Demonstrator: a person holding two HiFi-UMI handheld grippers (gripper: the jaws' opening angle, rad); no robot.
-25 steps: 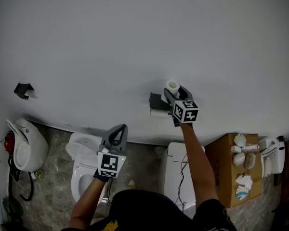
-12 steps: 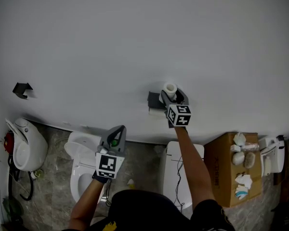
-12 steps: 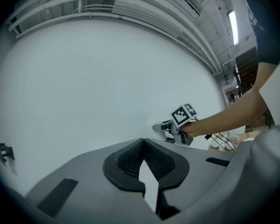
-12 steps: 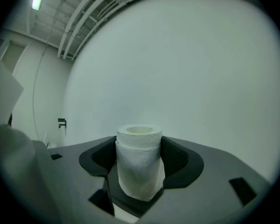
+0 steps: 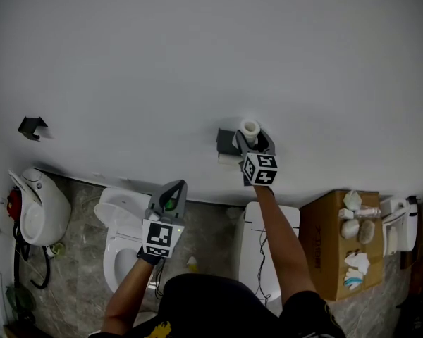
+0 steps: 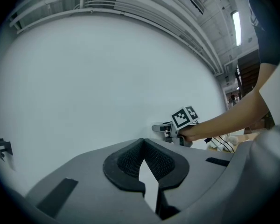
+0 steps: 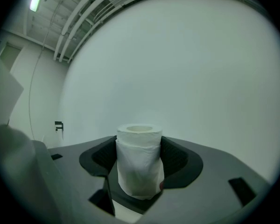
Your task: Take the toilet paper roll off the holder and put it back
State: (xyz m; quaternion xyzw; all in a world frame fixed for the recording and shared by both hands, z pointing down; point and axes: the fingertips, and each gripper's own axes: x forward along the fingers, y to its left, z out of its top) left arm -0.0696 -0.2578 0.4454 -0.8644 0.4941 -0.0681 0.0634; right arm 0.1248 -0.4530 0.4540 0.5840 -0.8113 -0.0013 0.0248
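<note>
Currently, the toilet paper roll (image 7: 139, 160) is clamped upright between the jaws of the right hand-held gripper (image 5: 253, 138), just beside the dark holder (image 5: 226, 144) on the white wall (image 5: 197, 62). The left hand-held gripper (image 6: 143, 143) is kept clenched, empty, well apart.

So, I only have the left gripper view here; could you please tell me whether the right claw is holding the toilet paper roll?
Observer: Yes; the right gripper view shows the right claw shut on the toilet paper roll, upright between its jaws.
Operator: Thanks. Is it on the holder?
Observer: It looks off it: in the head view the roll sits just right of the black holder on the wall.
Operator: And beneath my left claw?
Observer: The head view shows a white toilet below it.
</note>
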